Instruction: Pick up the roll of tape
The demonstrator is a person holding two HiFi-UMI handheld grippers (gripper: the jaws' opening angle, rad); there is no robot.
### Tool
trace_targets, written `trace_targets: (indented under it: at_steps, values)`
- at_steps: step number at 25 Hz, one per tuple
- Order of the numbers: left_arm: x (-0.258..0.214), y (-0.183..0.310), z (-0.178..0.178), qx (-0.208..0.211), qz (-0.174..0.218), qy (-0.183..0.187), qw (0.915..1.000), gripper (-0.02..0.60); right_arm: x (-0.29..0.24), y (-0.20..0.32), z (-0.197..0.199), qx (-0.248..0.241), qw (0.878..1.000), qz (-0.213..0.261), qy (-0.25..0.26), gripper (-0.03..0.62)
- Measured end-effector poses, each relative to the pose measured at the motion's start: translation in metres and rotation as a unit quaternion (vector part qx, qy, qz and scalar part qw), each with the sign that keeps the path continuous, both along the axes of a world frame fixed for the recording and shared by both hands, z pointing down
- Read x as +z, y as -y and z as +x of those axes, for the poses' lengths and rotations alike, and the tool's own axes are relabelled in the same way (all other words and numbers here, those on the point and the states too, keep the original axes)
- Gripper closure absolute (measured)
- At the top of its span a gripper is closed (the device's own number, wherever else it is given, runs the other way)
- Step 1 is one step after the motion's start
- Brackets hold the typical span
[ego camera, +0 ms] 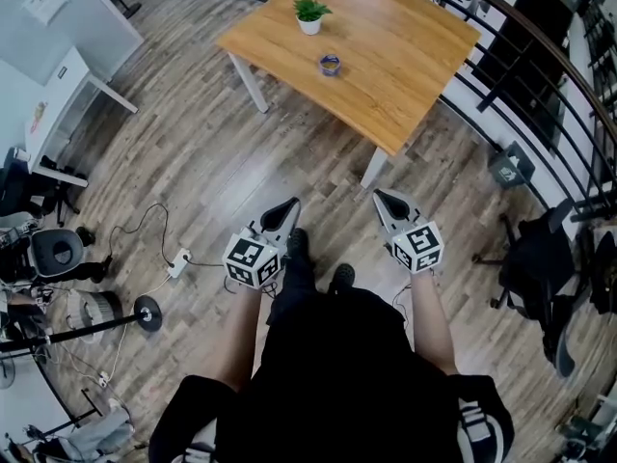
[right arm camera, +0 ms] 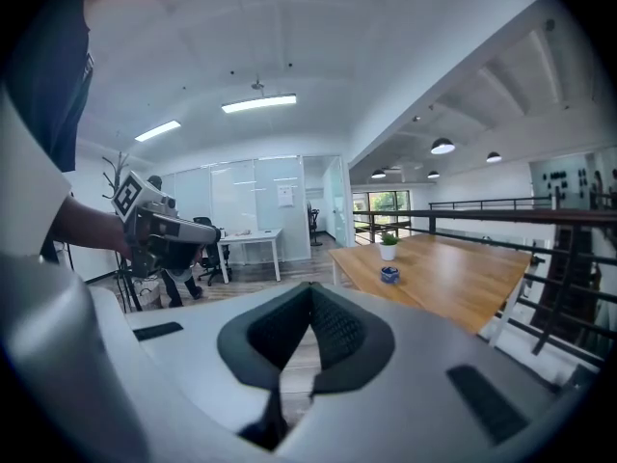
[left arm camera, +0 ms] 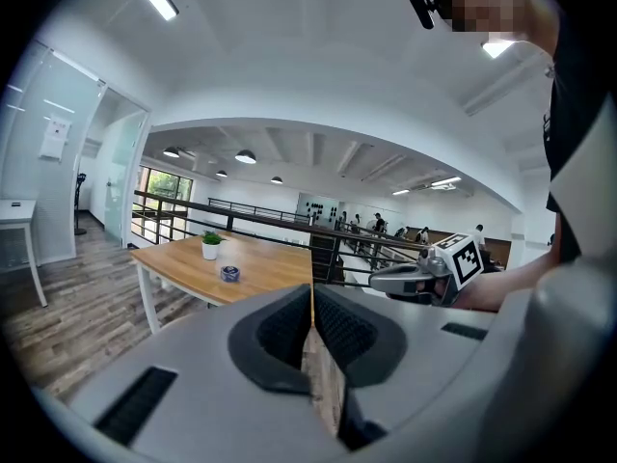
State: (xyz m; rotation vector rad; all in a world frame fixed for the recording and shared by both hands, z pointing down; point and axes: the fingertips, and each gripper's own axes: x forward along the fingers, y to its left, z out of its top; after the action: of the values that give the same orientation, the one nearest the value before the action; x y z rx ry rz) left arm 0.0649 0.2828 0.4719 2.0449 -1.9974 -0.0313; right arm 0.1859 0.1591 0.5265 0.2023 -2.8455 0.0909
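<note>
Standing off from the table, both grippers empty, jaws pressed together.
Left gripper (ego camera: 289, 204) and right gripper (ego camera: 380, 196) sit side by side, nothing between the jaws. Small blue roll of tape (ego camera: 330, 64) lies well ahead of both tips on the square light-wood table (ego camera: 415, 56), nearer them than the small green plant in a white pot (ego camera: 309, 14).

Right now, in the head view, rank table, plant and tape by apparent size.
Largest: table, by far.
Next: plant.
Smallest: tape, a little smaller than the plant; both sit on the table, similarly far.
</note>
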Motion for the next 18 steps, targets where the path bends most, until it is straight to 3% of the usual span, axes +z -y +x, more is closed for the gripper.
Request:
trace_targets:
  at_steps: [18]
  values:
    - [0.010, -0.002, 0.014, 0.003, -0.015, 0.007, 0.9999, 0.551, 0.003, -0.004, 0.006, -0.012, 1.000, 0.002, 0.009, 0.555]
